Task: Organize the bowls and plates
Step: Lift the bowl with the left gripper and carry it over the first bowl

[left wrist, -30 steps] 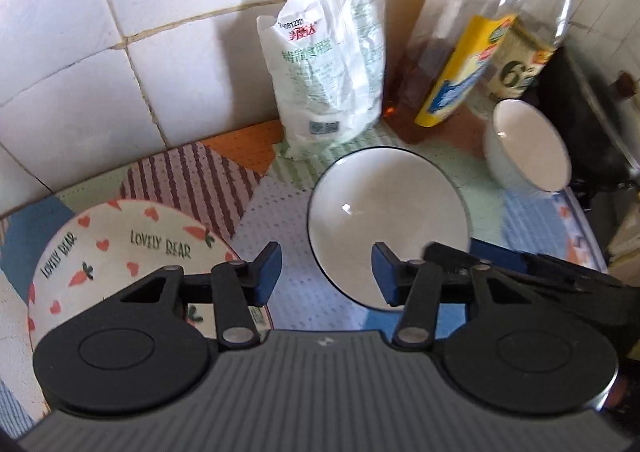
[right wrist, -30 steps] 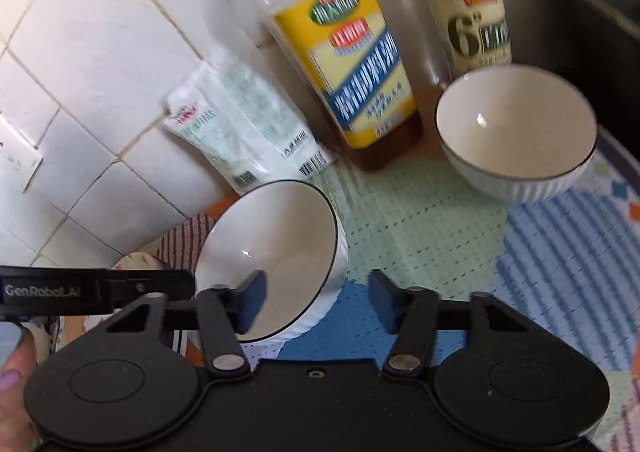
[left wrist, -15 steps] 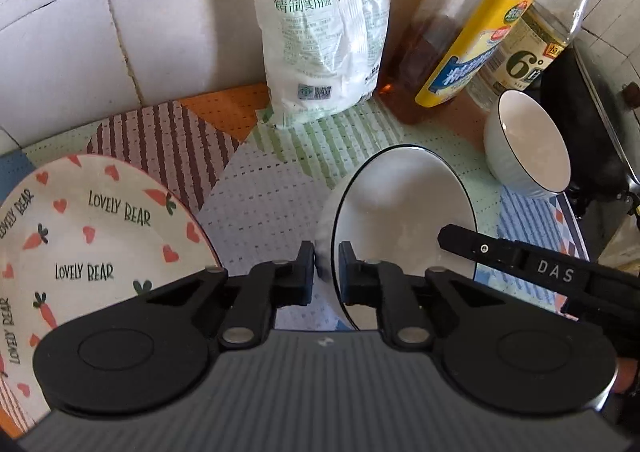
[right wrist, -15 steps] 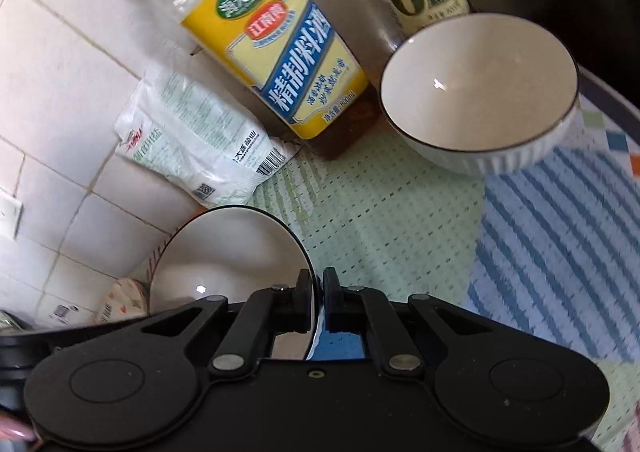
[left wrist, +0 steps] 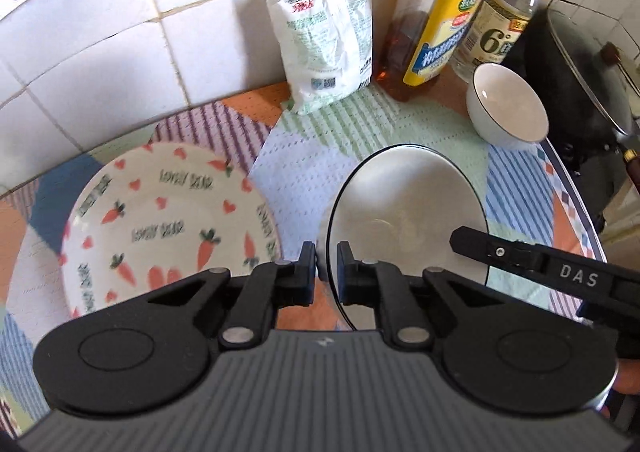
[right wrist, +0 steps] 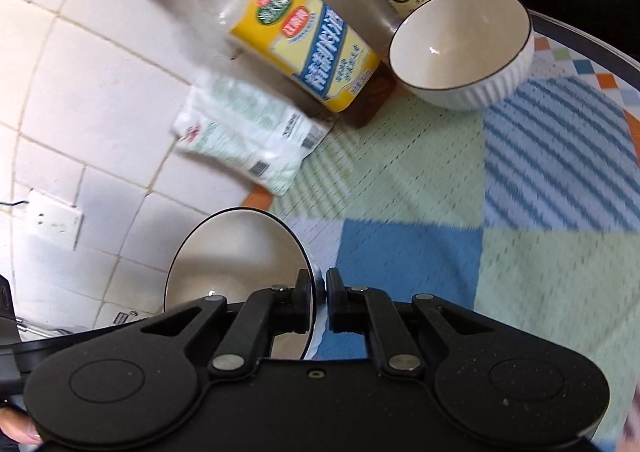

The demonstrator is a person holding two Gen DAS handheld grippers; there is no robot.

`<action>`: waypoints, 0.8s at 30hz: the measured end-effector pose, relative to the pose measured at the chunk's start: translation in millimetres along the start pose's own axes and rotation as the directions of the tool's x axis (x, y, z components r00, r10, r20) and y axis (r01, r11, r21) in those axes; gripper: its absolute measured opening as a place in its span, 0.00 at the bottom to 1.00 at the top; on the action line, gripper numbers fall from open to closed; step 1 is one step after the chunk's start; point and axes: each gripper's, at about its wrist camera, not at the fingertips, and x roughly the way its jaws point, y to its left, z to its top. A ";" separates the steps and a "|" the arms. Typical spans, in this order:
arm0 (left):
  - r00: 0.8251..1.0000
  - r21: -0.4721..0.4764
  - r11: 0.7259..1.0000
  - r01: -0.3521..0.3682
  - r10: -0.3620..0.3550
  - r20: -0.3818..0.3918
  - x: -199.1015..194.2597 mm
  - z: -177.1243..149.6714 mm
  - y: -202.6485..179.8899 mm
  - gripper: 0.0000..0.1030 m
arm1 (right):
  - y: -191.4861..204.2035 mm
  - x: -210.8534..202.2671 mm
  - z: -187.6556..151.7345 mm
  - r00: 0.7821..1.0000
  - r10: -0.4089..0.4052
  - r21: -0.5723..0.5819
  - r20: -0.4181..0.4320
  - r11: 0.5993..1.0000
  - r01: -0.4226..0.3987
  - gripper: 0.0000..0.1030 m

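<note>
Both my grippers, left (left wrist: 326, 264) and right (right wrist: 319, 292), pinch opposite rims of one bowl (left wrist: 404, 220). If my hands drift apart or twist, the rim could slip free and the bowl could drop onto the plate (left wrist: 160, 212).

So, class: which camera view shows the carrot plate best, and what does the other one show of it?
The left wrist view: the carrot plate lies almost whole on the patterned mat, left of the held bowl, though a little blurred. The right wrist view shows nothing of the plate.

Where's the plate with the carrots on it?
In the left wrist view the carrot plate lies on the patchwork mat, left of the held bowl, below the white tiled wall.
</note>
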 end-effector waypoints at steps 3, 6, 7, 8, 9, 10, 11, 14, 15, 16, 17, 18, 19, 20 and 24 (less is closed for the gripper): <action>1.000 0.001 1.000 0.022 -0.022 0.001 -18.3 -12.1 5.9 0.09 | 1.7 -14.7 -16.1 1.000 0.001 -0.011 0.020 1.000 -0.001 0.12; 0.999 0.027 0.999 0.041 -0.042 0.009 -34.1 -28.3 7.8 0.09 | 4.9 -29.2 -32.5 0.998 -0.008 -0.060 0.070 0.998 0.012 0.12; 0.999 0.032 0.999 0.038 -0.038 0.010 -38.4 -34.0 7.9 0.09 | 9.8 -33.2 -38.0 0.996 -0.013 -0.092 0.086 0.996 0.021 0.12; 1.000 0.040 0.999 0.028 -0.029 0.006 -42.4 -39.8 7.2 0.09 | 13.8 -36.7 -43.3 0.995 -0.016 -0.116 0.098 0.993 0.028 0.12; 1.000 0.053 0.999 0.010 -0.009 -0.004 -46.3 -45.7 5.7 0.09 | 17.5 -39.1 -48.4 0.994 -0.021 -0.128 0.104 0.991 0.034 0.12; 1.000 0.065 0.998 -0.012 0.012 -0.008 -50.1 -51.7 4.2 0.10 | 21.0 -40.9 -53.9 0.995 -0.023 -0.139 0.101 0.990 0.037 0.12; 1.000 0.073 0.997 -0.026 0.026 0.000 -54.5 -58.2 3.6 0.10 | 24.4 -42.1 -59.5 0.995 -0.022 -0.155 0.098 0.987 0.037 0.12; 1.000 0.071 0.997 -0.023 0.023 0.000 -64.7 -74.8 7.4 0.11 | 29.5 -47.9 -77.1 0.993 -0.019 -0.184 0.115 0.982 0.040 0.12; 1.000 0.068 0.997 -0.024 0.024 -0.002 -67.2 -80.2 9.1 0.11 | 29.7 -48.6 -83.3 0.992 -0.014 -0.183 0.122 0.982 0.037 0.12; 1.000 0.072 0.997 -0.029 0.029 -0.002 -69.4 -85.5 10.5 0.11 | 29.1 -49.1 -88.1 0.993 -0.011 -0.180 0.119 0.983 0.032 0.12; 0.999 0.079 0.996 -0.034 0.035 0.000 -71.2 -90.9 11.1 0.11 | 29.1 -49.5 -92.5 0.994 -0.008 -0.178 0.112 0.984 0.028 0.11; 0.999 0.083 0.996 -0.040 0.040 -0.001 -72.2 -96.0 12.1 0.11 | 29.5 -49.6 -97.1 0.994 -0.006 -0.178 0.112 0.984 0.026 0.11; 0.999 0.089 0.995 -0.044 0.045 -0.007 -72.0 -100.6 12.9 0.11 | 30.6 -50.5 -102.1 0.993 -0.004 -0.182 0.116 0.983 0.026 0.12; 0.999 0.092 0.995 -0.045 0.047 -0.014 -71.3 -104.3 13.7 0.11 | 31.4 -50.7 -106.3 0.993 -0.006 -0.190 0.116 0.981 0.028 0.12; 0.998 0.087 0.995 -0.042 0.046 -0.046 -65.7 -116.6 17.7 0.11 | 35.1 -48.5 -120.7 0.994 -0.029 -0.220 0.109 0.974 0.053 0.12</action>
